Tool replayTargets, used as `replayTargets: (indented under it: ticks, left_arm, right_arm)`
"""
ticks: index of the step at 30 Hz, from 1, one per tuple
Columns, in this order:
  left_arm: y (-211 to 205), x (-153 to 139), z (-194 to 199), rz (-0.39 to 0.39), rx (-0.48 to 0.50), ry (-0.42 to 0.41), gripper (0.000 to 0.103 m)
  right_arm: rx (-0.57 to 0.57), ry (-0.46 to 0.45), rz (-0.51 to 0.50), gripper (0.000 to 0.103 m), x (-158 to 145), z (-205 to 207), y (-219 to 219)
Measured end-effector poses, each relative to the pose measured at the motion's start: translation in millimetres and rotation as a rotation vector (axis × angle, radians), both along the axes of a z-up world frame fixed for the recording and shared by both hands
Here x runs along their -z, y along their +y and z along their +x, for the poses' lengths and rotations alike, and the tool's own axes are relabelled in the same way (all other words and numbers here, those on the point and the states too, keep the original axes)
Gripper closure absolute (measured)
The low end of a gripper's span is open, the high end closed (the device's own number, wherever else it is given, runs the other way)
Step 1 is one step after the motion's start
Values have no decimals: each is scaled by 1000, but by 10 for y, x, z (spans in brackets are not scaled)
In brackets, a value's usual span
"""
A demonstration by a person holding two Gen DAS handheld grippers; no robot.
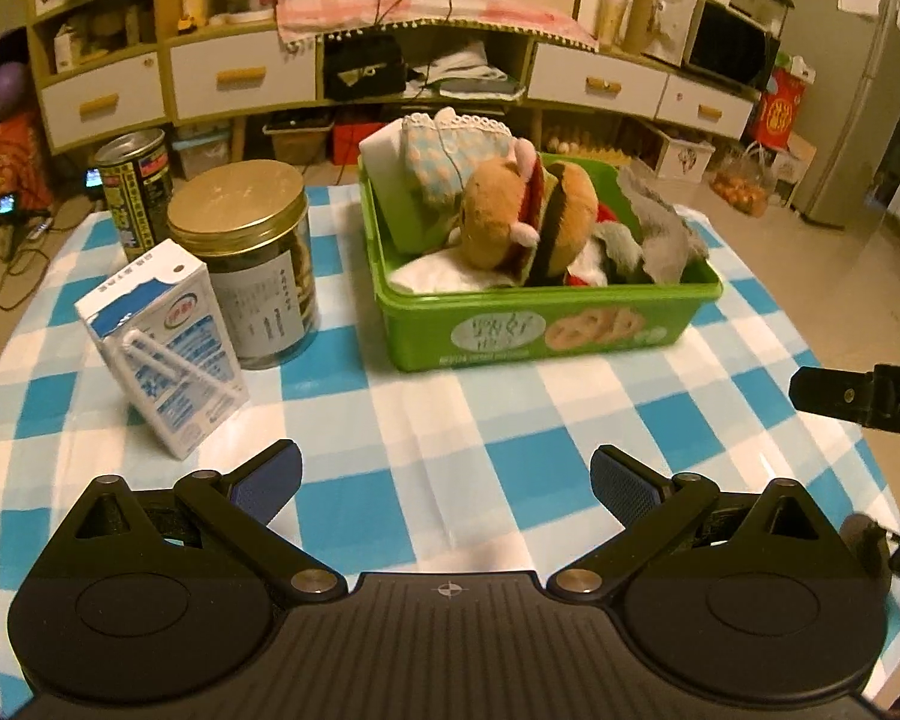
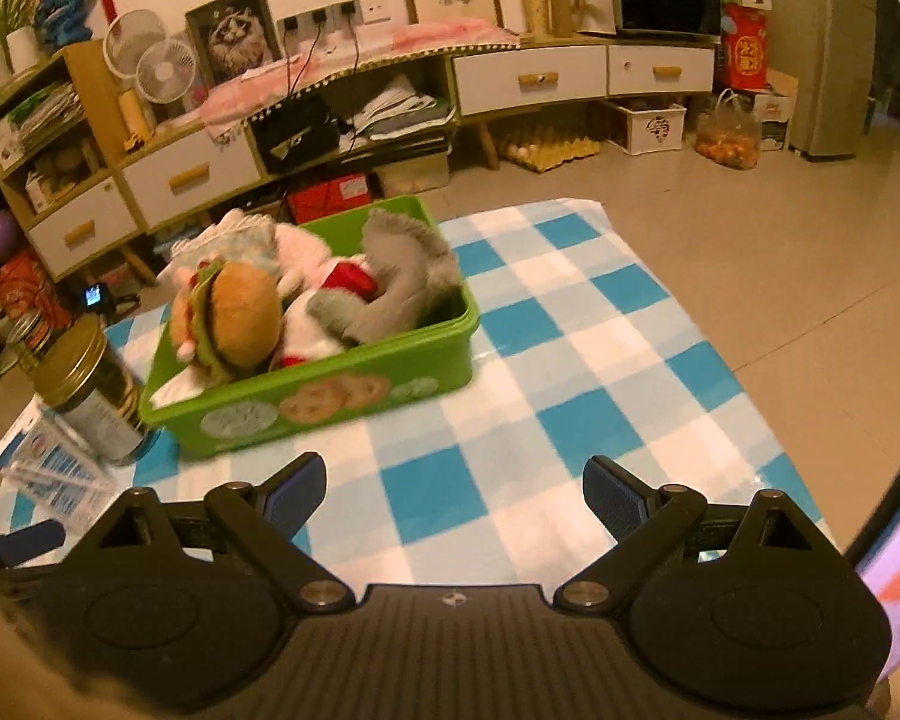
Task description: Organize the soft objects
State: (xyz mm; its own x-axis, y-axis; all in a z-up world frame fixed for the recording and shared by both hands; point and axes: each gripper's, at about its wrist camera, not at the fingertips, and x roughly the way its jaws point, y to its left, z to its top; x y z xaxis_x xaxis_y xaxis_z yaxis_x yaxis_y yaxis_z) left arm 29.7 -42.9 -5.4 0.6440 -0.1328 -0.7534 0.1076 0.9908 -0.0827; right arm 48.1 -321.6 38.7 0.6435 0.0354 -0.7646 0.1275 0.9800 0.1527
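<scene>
The green box (image 1: 546, 324) stands on the table (image 1: 450, 420) with the blue and white checked cloth, nearer to its far edge, and it is full of soft things. A brown hamburger plush (image 1: 528, 216) lies on top in the middle, with a dark stripe and a red and green layer; behind it leans a pale blue patterned cloth piece (image 1: 450, 150) with a white lace border, and at the right end of the box lies a grey plush (image 1: 648, 240) with some red and white fabric under it. On the front wall of the box there are pictures of cookies and a pale label, but the writing is too blurred to read. Near the left edge of the table stand 3 things close together: a blue and white milk carton (image 1: 162, 354) with a straw in its wrapper, a glass jar (image 1: 252, 264) with a gold lid, and a dark printed can (image 1: 135, 186) behind them; their labels cannot be read. The left gripper (image 1: 447, 480) hovers over the near part of the table with its jaws wide apart and nothing between them. The right gripper (image 2: 453, 492) is also spread wide and empty over the cloth. In the right wrist view the carton is partly cut off by the gripper body.
</scene>
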Motion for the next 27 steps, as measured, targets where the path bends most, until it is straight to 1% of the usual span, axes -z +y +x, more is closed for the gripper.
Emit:
replayTargets:
  ticks: [4,9,12,16,20,24,27]
  left_arm:
    - [-49,-96,-105,35,3,-14,5]
    - [-65,-204,-184,51,8,-12,5]
    - [-53,-234,-207,64,-9,-5,5]
    - [-52,-238,-219,109,-35,9,5]
    - [-29,-280,-240,104,-52,5,5]
    - [-39,-354,-289,124,-64,-35,5]
    - [-36,-386,-299,117,-68,-41,5]
  right_arm:
    - [-7,15,-24,44,-59,-117,109]
    - [-23,10,-47,44,-161,-228,252]
    - [-36,-3,-73,43,-210,-255,329]
    - [-53,-24,-102,43,-270,-274,416]
    - [-68,-36,-115,43,-308,-293,477]
    - [-71,-29,-124,43,-322,-307,506]
    - [-77,-33,-124,43,-343,-320,508]
